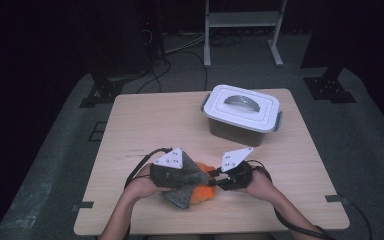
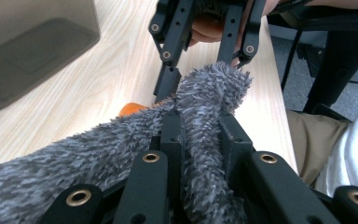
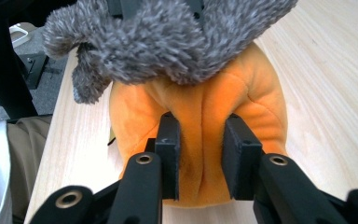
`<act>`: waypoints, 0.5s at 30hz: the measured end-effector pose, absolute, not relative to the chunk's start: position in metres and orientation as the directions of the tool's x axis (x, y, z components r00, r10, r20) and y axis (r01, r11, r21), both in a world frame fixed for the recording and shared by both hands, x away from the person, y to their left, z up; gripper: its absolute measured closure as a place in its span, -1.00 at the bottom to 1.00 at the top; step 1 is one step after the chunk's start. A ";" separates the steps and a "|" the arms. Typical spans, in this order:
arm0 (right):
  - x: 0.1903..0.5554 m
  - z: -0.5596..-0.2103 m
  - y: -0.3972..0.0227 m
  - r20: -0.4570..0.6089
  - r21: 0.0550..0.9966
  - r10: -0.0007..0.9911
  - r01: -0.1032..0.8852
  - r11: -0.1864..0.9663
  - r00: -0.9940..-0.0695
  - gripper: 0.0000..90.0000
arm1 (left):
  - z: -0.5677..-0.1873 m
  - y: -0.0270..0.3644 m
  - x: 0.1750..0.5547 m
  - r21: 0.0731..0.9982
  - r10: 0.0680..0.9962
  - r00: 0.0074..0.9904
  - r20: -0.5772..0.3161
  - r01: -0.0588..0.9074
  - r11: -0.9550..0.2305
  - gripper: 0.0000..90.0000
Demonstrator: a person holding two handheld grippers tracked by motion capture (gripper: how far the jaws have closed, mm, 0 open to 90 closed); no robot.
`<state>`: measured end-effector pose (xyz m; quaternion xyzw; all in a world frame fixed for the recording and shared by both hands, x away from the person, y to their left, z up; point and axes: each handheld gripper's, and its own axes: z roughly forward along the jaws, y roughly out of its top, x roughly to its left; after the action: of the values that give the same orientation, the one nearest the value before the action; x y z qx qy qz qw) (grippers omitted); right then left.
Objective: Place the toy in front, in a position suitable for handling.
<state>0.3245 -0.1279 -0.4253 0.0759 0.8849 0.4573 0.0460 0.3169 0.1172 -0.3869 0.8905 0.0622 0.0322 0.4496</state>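
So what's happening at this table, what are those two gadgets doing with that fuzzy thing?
A person holds a two-jaw gripper in each hand at a wooden table. The left gripper is clamped on a fold of the grey furry fabric; the right gripper pinches the orange plush part of the same soft toy, near the table's front edge. A lidded grey box sits untouched farther back.

The plush toy [image 1: 192, 189] lies on the table's [image 1: 145, 125] near edge, with the lidded box [image 1: 241, 114] behind it, to the right.
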 end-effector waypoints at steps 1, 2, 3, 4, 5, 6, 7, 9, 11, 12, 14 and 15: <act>0.324 -0.427 -0.129 -0.008 0.819 0.182 0.098 0.565 -0.983 0.56 | -0.387 0.118 0.317 0.804 0.144 0.990 0.005 0.082 -0.589 0.67; 0.324 -0.428 -0.130 -0.002 0.821 0.185 0.103 0.561 -0.983 0.56 | -0.386 0.119 0.318 0.801 0.154 0.988 0.008 0.086 -0.592 0.67; 0.324 -0.429 -0.132 0.001 0.822 0.185 0.106 0.559 -0.983 0.56 | -0.386 0.121 0.318 0.799 0.165 0.986 0.011 0.090 -0.595 0.67; 0.324 -0.429 -0.133 0.001 0.821 0.184 0.105 0.560 -0.983 0.56 | -0.385 0.124 0.319 0.795 0.176 0.984 0.015 0.095 -0.600 0.67; 0.323 -0.428 -0.134 -0.002 0.822 0.185 0.104 0.560 -0.983 0.57 | -0.384 0.126 0.319 0.793 0.183 0.983 0.014 0.101 -0.600 0.67; 0.323 -0.426 -0.136 0.002 0.824 0.185 0.106 0.557 -0.983 0.57 | -0.384 0.127 0.320 0.793 0.186 0.982 0.016 0.101 -0.601 0.67; 0.323 -0.425 -0.137 0.000 0.825 0.182 0.102 0.556 -0.983 0.57 | -0.383 0.128 0.320 0.793 0.190 0.982 0.018 0.102 -0.601 0.67; 0.321 -0.420 -0.140 -0.006 0.827 0.188 0.101 0.554 -0.982 0.58 | -0.383 0.128 0.319 0.795 0.193 0.981 0.018 0.103 -0.597 0.67; 0.318 -0.415 -0.144 -0.017 0.831 0.192 0.093 0.548 -0.981 0.58 | -0.384 0.127 0.319 0.794 0.186 0.982 0.020 0.098 -0.600 0.67; 0.317 -0.414 -0.145 -0.026 0.828 0.189 0.085 0.553 -0.982 0.57 | -0.385 0.126 0.319 0.792 0.181 0.983 0.017 0.097 -0.603 0.67; 0.315 -0.417 -0.145 -0.030 0.825 0.190 0.082 0.558 -0.981 0.20 | -0.389 0.124 0.319 0.781 0.184 0.983 0.018 0.101 -0.616 0.67; 0.315 -0.419 -0.145 -0.041 0.827 0.198 0.078 0.557 -0.979 -0.04 | -0.391 0.124 0.320 0.778 0.184 0.983 0.016 0.103 -0.620 0.67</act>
<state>0.3147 -0.1452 -0.4187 0.0783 0.8801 0.4639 0.0647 0.3199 0.1245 -0.3909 0.8988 0.0798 0.0470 0.4284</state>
